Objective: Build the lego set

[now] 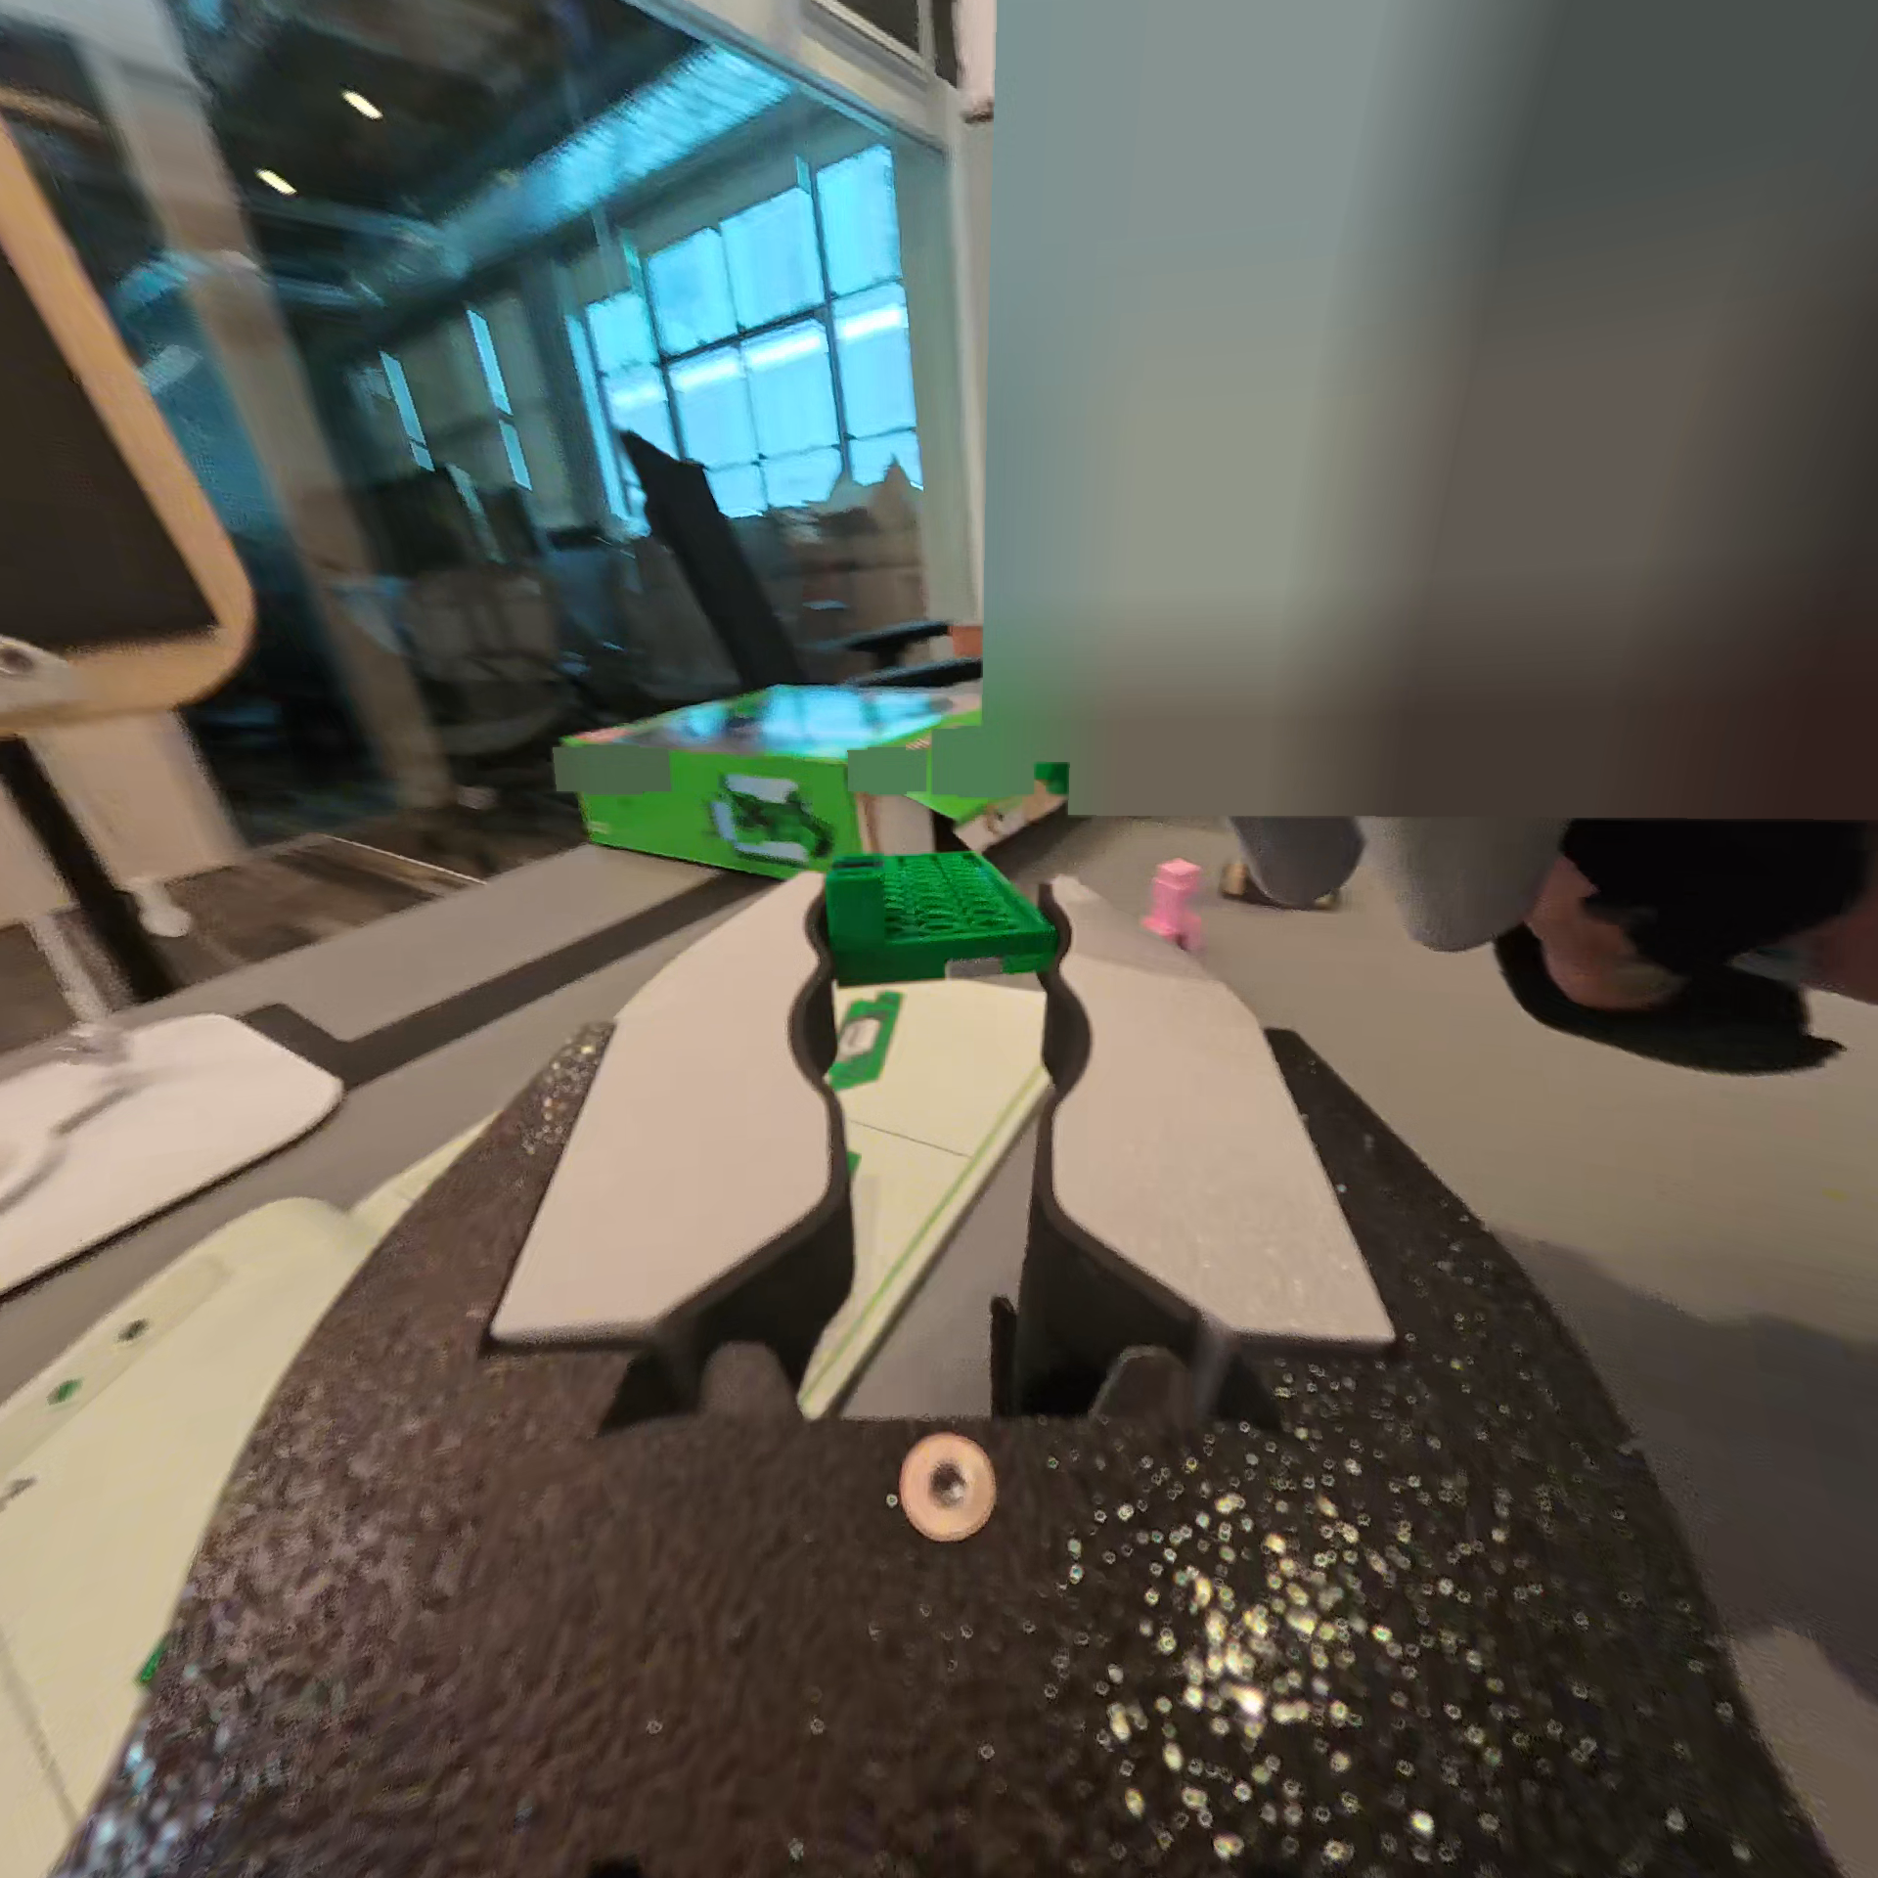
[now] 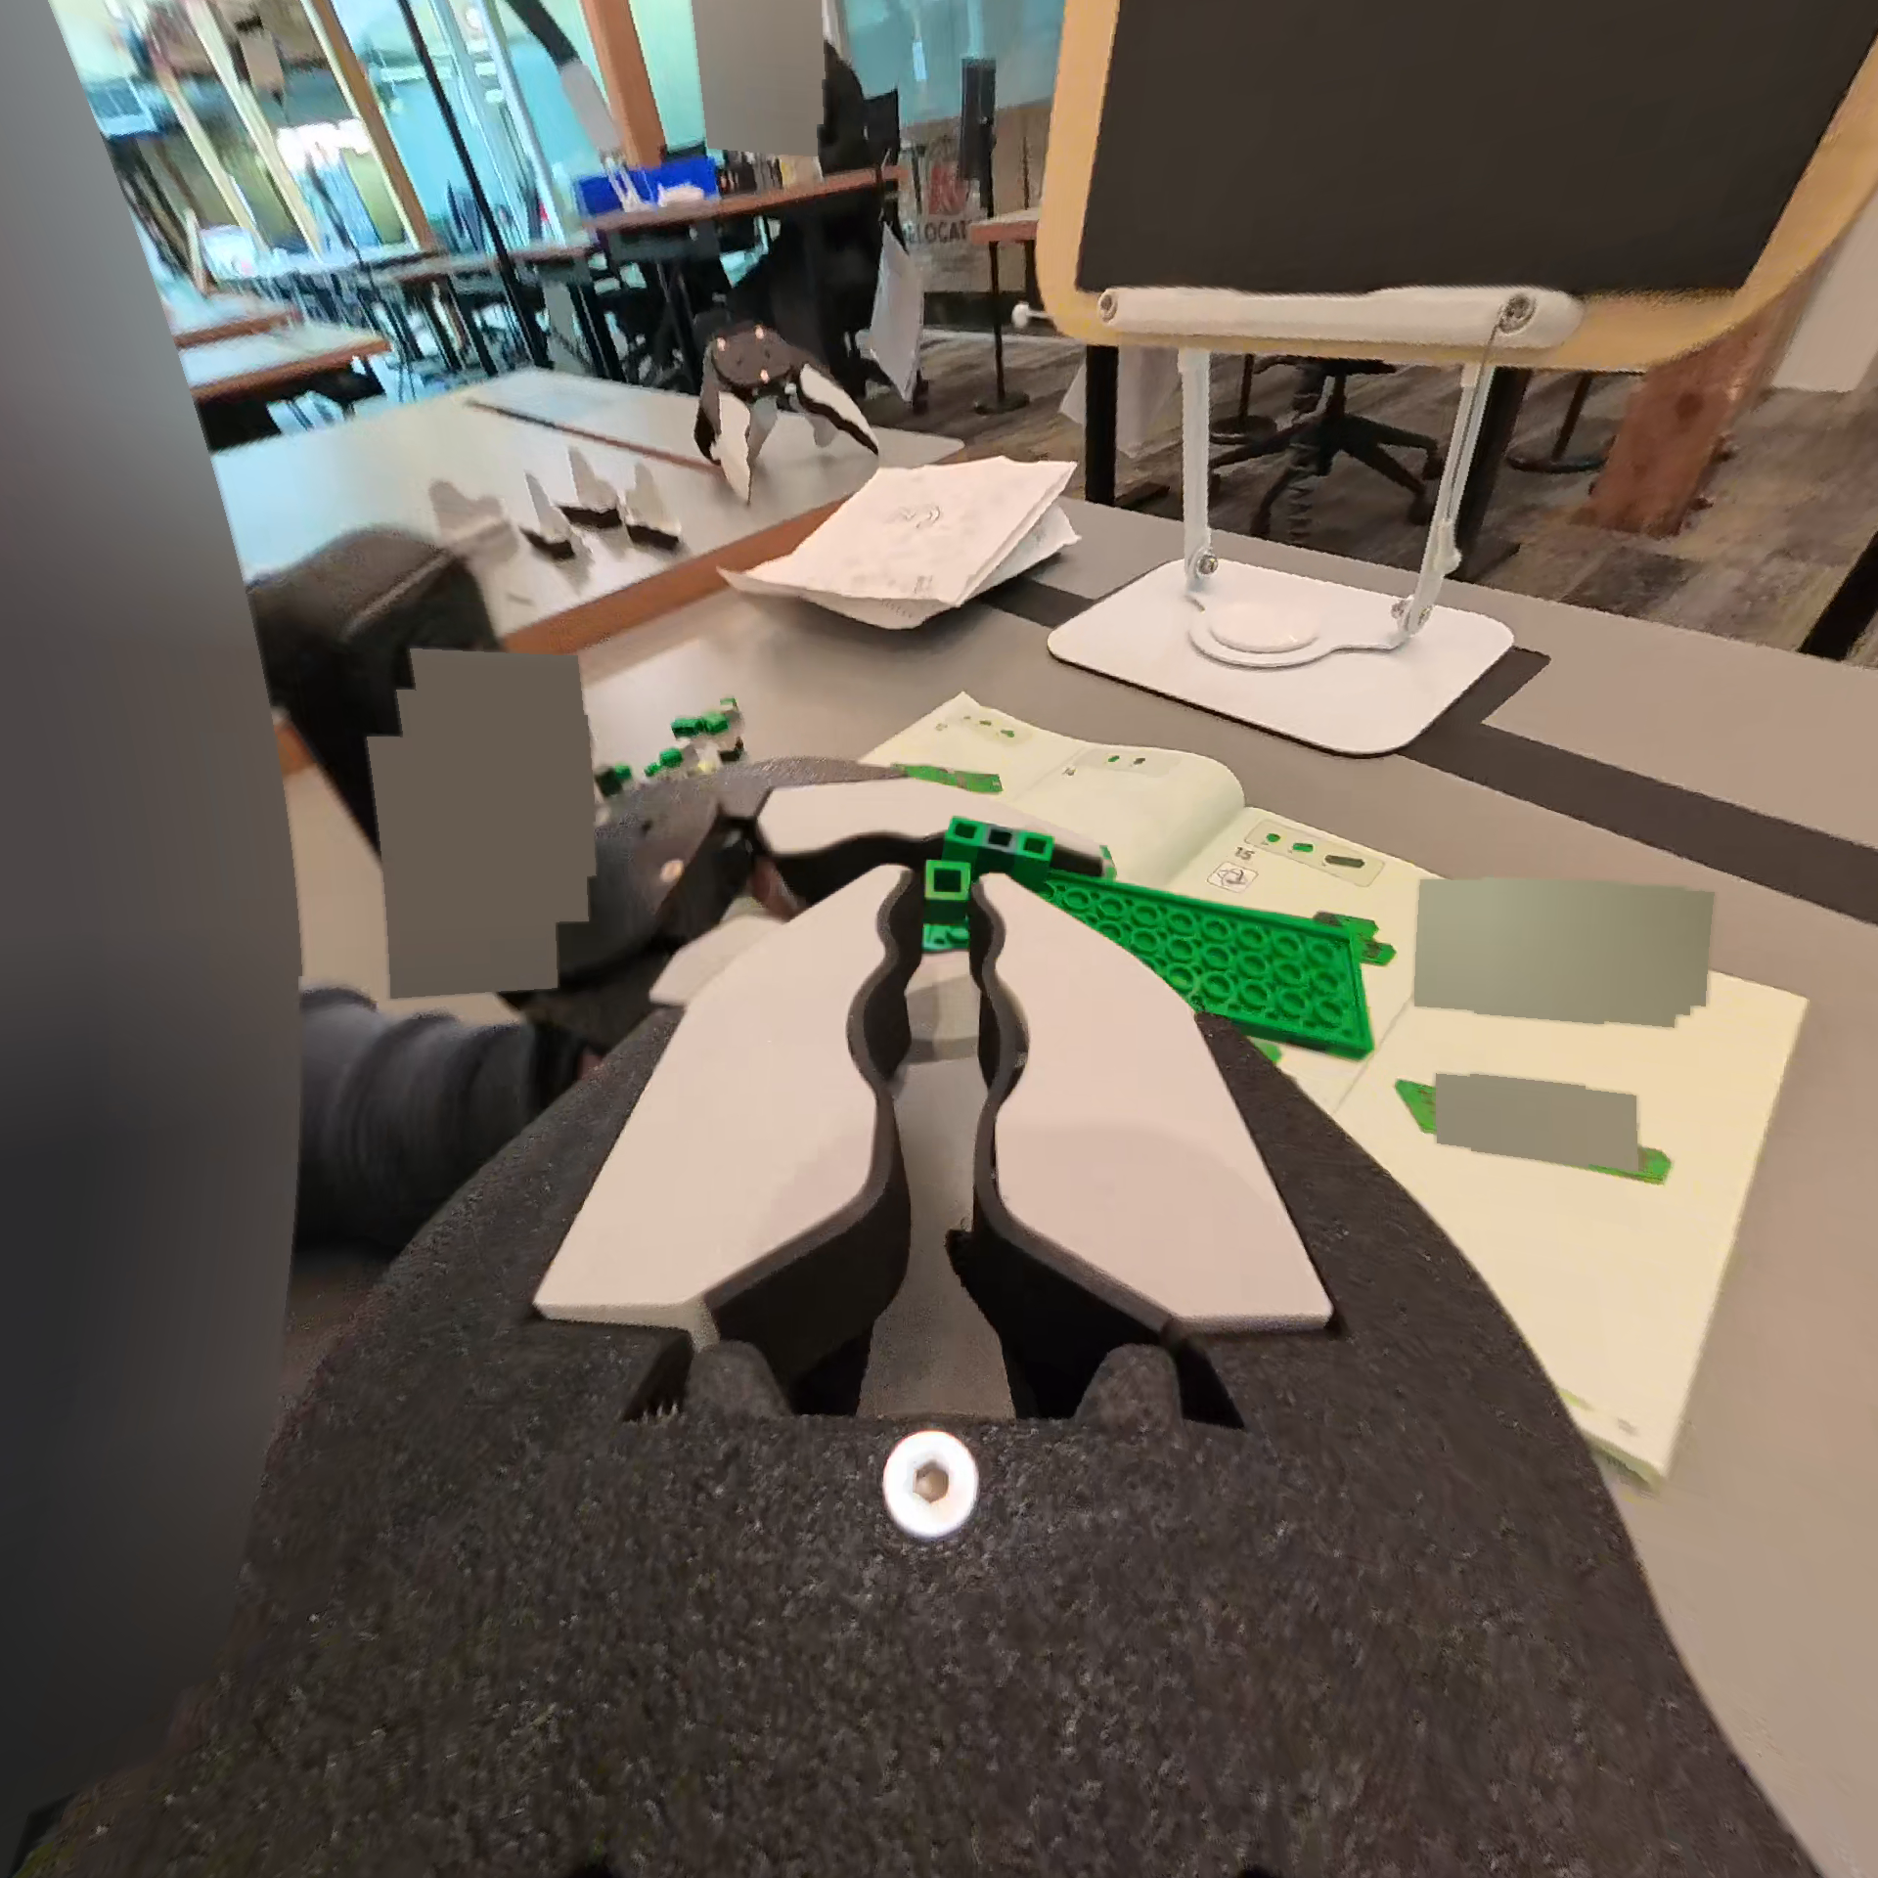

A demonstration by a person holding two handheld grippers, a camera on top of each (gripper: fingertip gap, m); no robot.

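— Two grippers in view, both busy. My left gripper [image 1: 940, 935] has its jaws clamped on the green plate [image 1: 935, 915], holding it by its two edges up off the desk [image 1: 1423, 1169].

— And the right one?

— My right gripper [image 2: 950, 894] has its jaws drawn nearly together on a small green brick [image 2: 947, 882], pinched at the very tips. I see that brick right against a row of green bricks [image 2: 1001, 841] standing at the near-left end of the plate. Whether it is seated on them or only touching, I cannot tell.

— Where does the plate sit in the right wrist view?

— It stretches away to the right of my jaws, underside showing, tilted above the open instruction booklet [image 2: 1524, 1219]. The booklet lies flat on the desk beneath both grippers.

— Anything else on the desk?

— A heap of loose green pieces [image 2: 691, 747] on the far left, a white tablet stand [image 2: 1291, 661] on the far right, crumpled white papers [image 2: 915, 549] beyond. In the left wrist view, a green box [image 1: 732, 803] lies past the plate and a small pink figure [image 1: 1174, 899] stands to its right.
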